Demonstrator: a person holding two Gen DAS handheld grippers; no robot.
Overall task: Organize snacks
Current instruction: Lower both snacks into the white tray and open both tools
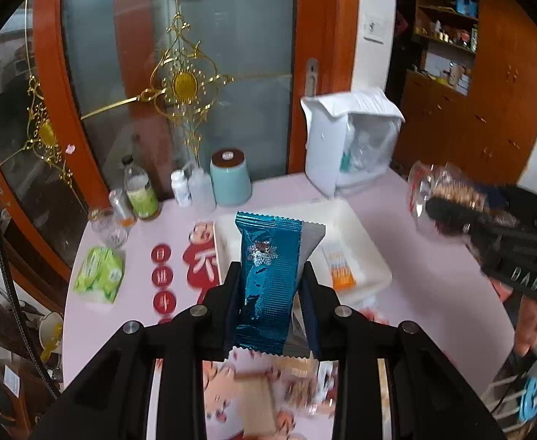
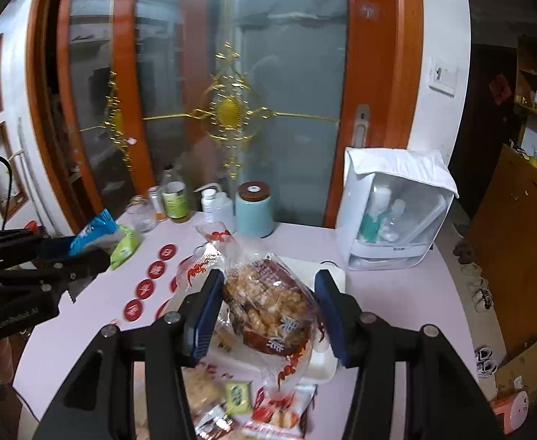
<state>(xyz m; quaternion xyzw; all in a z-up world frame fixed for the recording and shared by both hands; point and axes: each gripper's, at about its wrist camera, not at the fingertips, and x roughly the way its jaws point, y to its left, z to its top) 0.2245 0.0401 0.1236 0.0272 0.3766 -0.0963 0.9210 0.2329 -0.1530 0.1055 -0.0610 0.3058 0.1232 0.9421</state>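
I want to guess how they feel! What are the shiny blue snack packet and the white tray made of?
The blue snack packet looks like thin metallic foil film: it glints, crinkles, and has zigzag sealed ends. The white tray looks like smooth, matte plastic or foam with rounded edges; the view can't settle which.

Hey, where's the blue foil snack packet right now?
The blue foil snack packet is clamped upright in the left gripper, raised above the white tray in the left wrist view; the right wrist view shows it at far left, near the green pack.
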